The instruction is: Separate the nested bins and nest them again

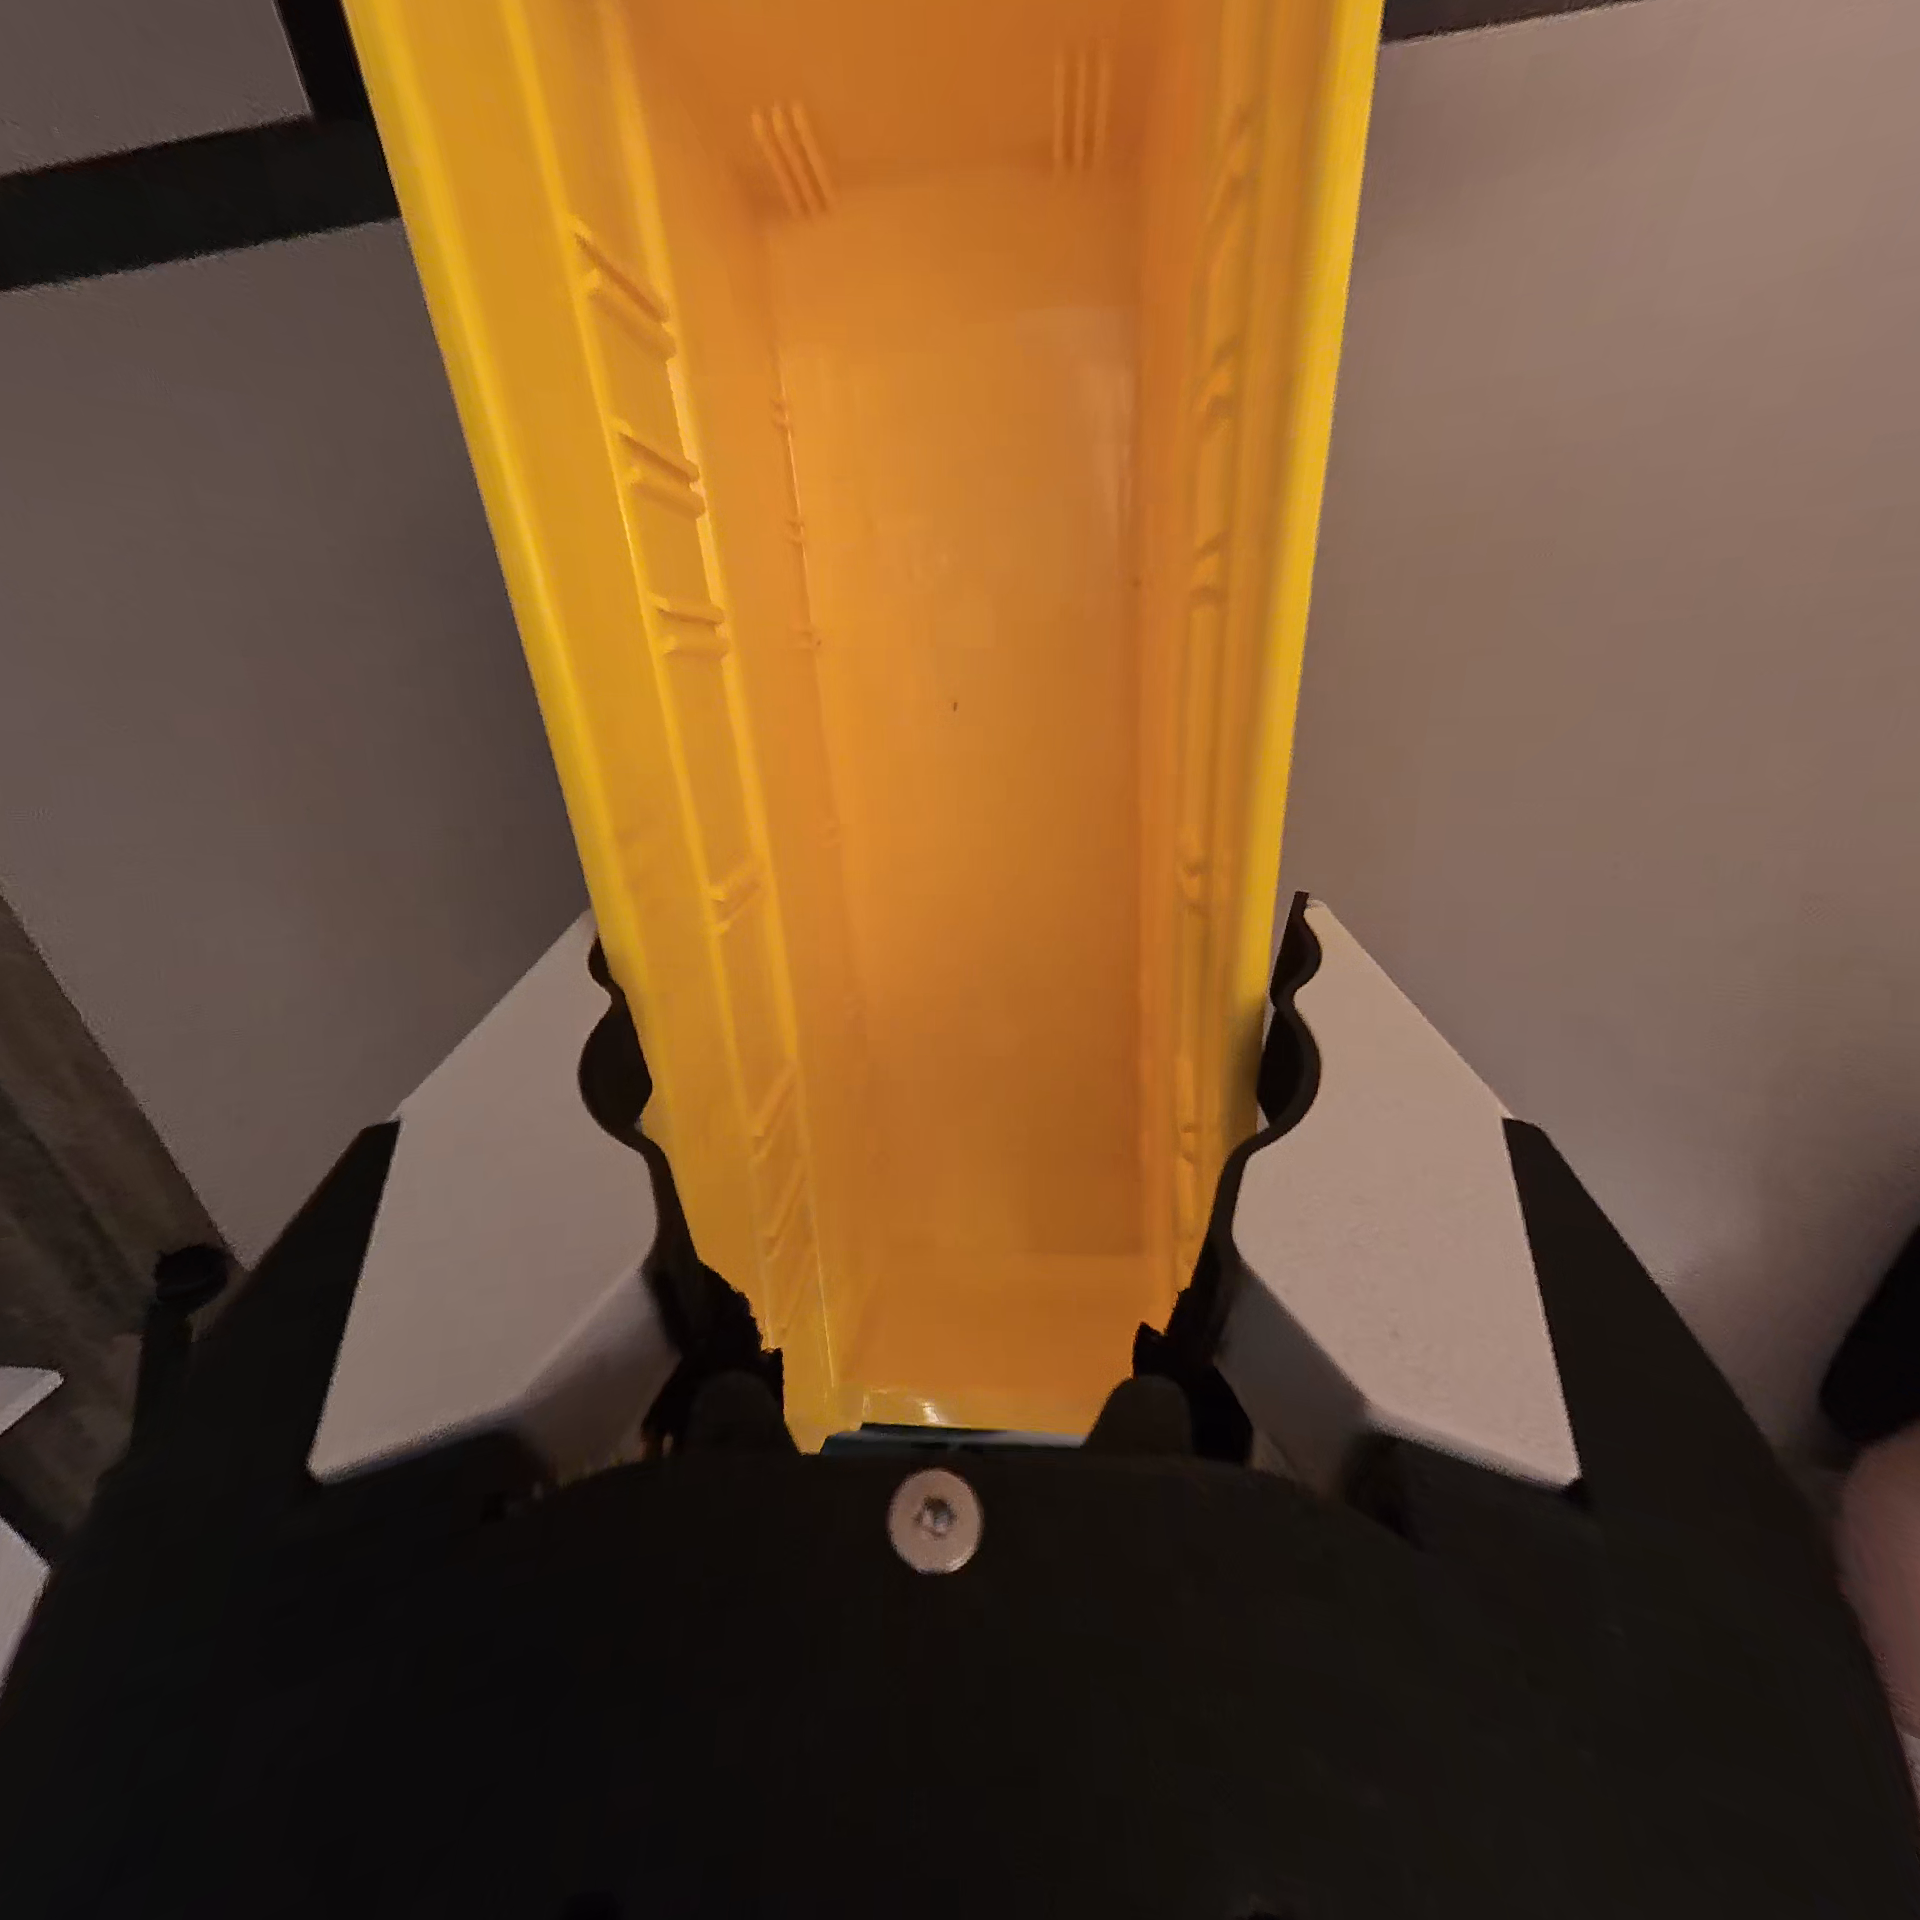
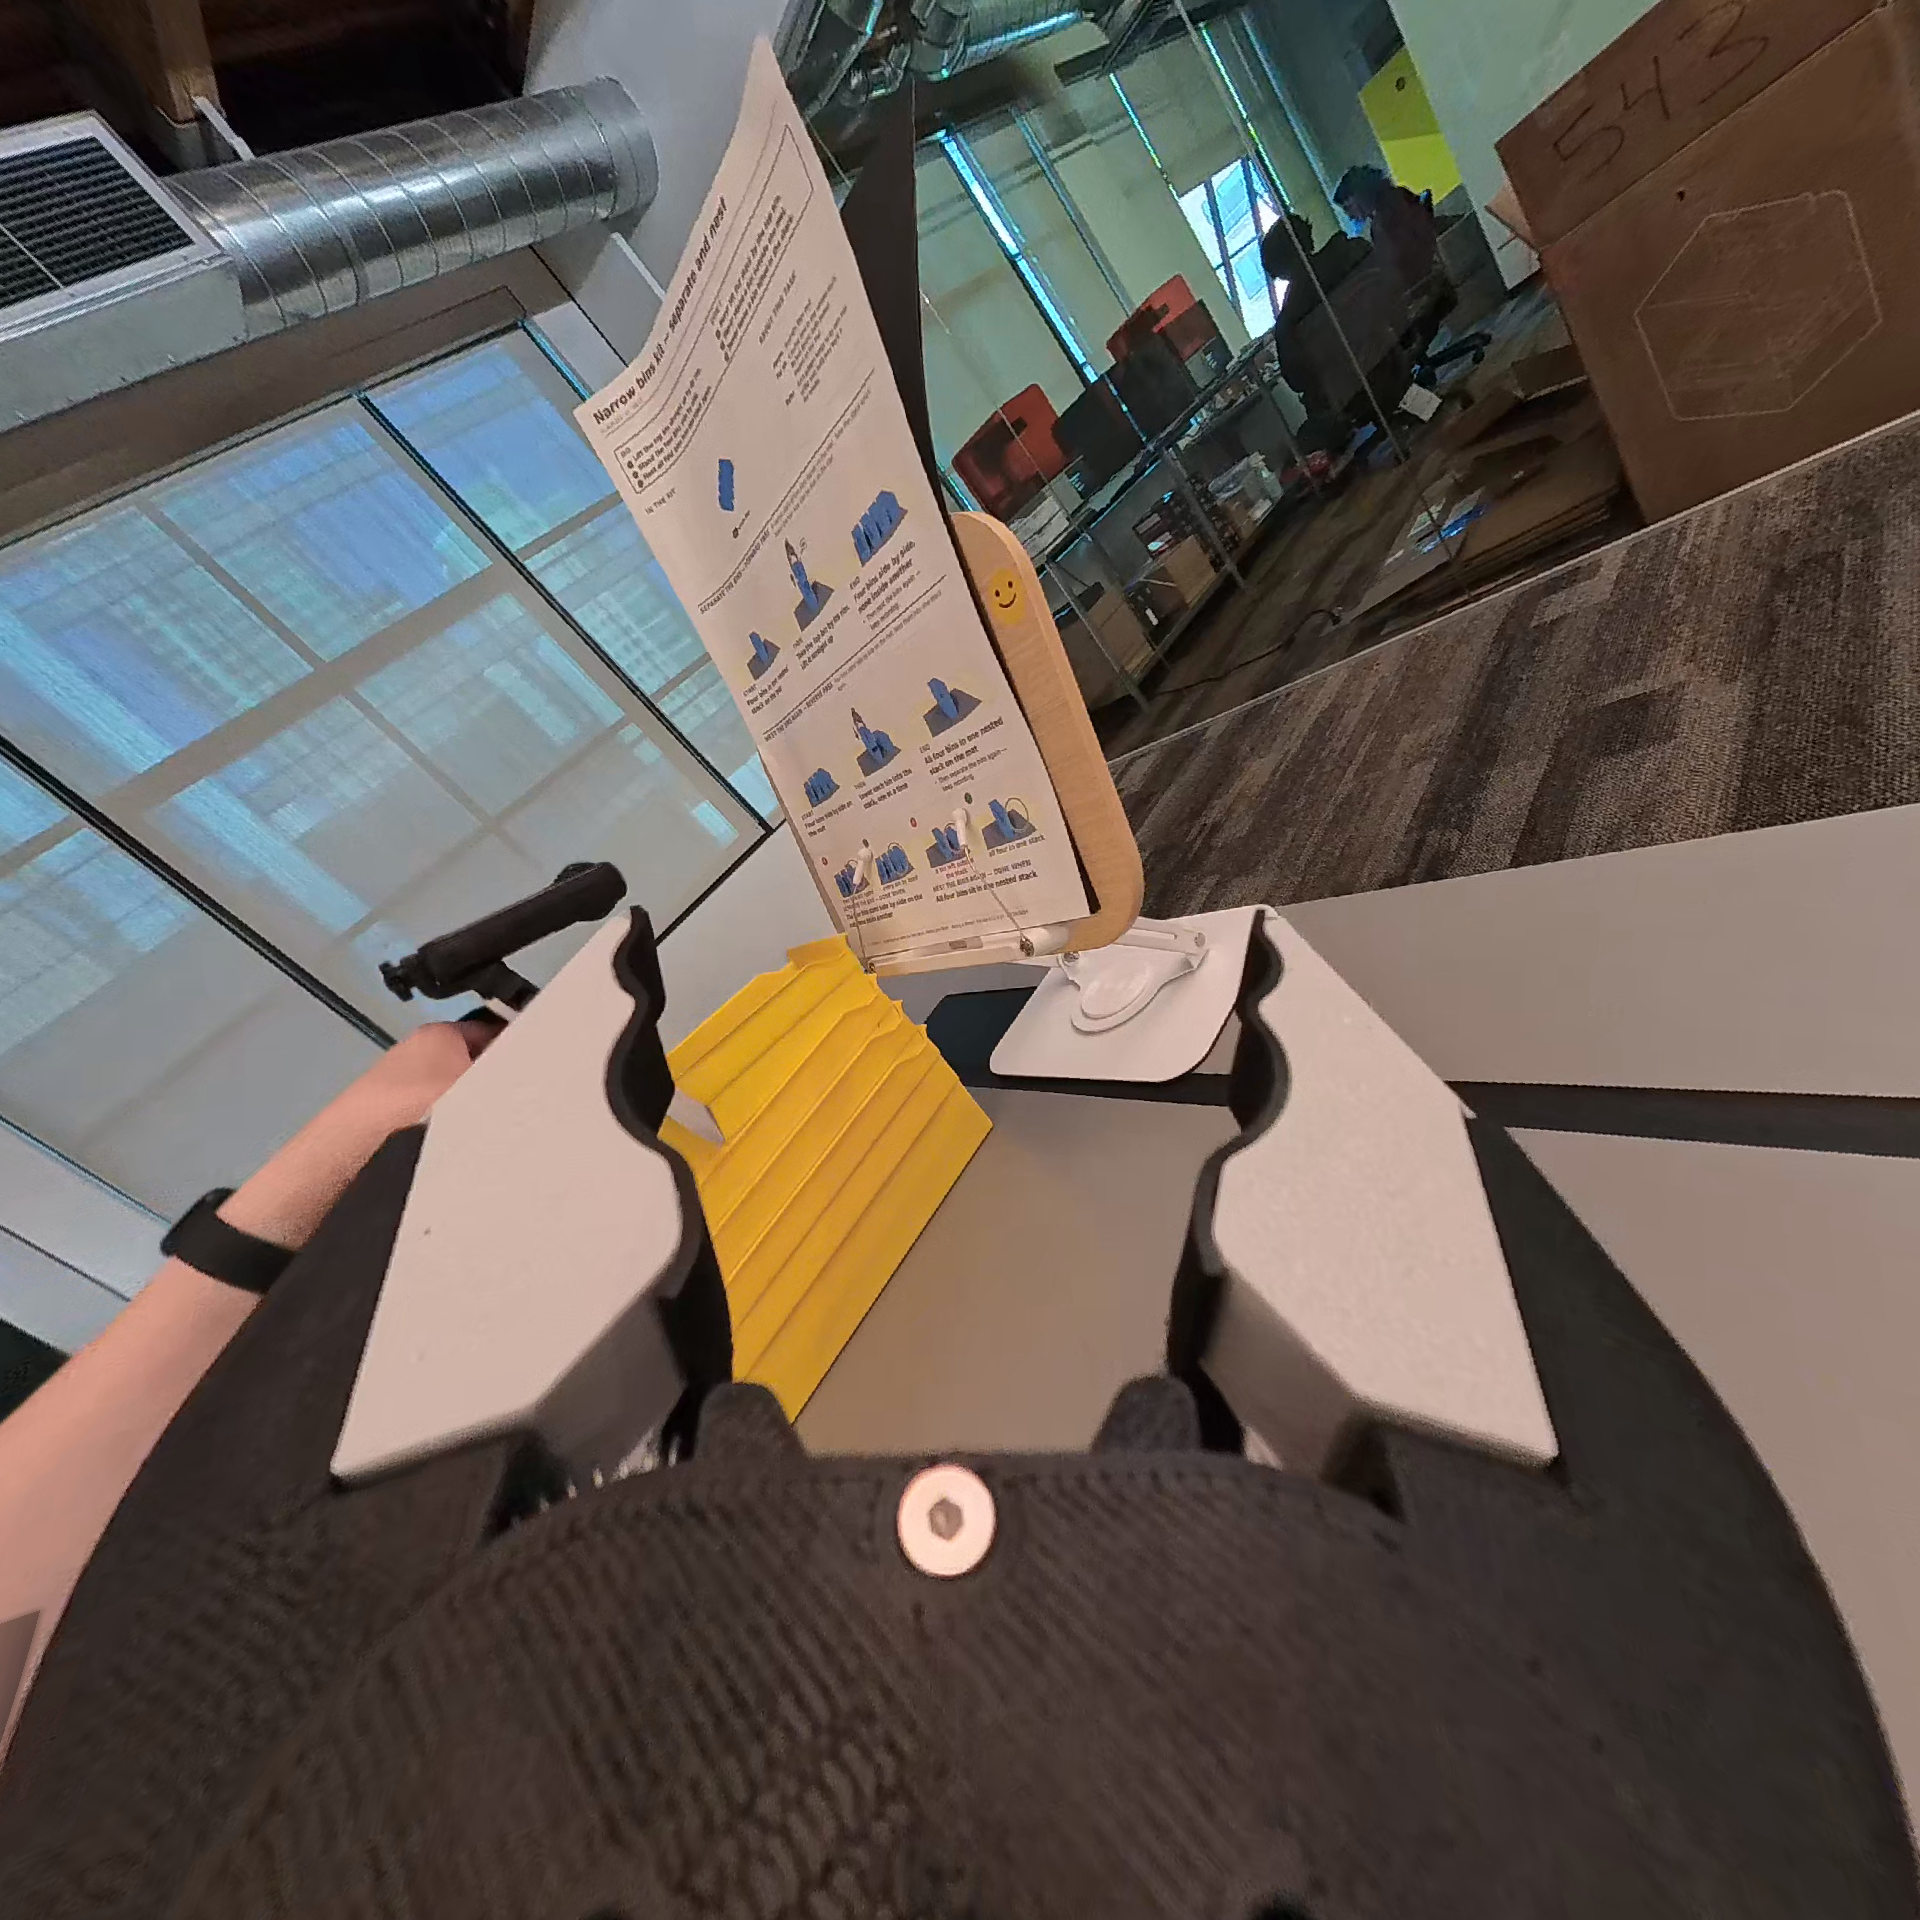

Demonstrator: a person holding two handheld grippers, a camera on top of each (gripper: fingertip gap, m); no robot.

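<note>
Long narrow yellow plastic bin point(image 1: 935, 727) pinched across its width between left gripper point(image 1: 940, 1039) pads, open top facing camera; right gripper point(image 2: 951, 1039) spread, bare, above grey table point(image 2: 1662, 1247), beside the bin.

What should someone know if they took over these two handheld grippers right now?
Left gripper: closed on a yellow bin, gripped by its long sides.
Right gripper: open and empty, just right of the yellow nested stack by the grey table.
Done: no bin shows as separated yet.
Left: pull the bins apart, set them down, then nest them again.
</note>
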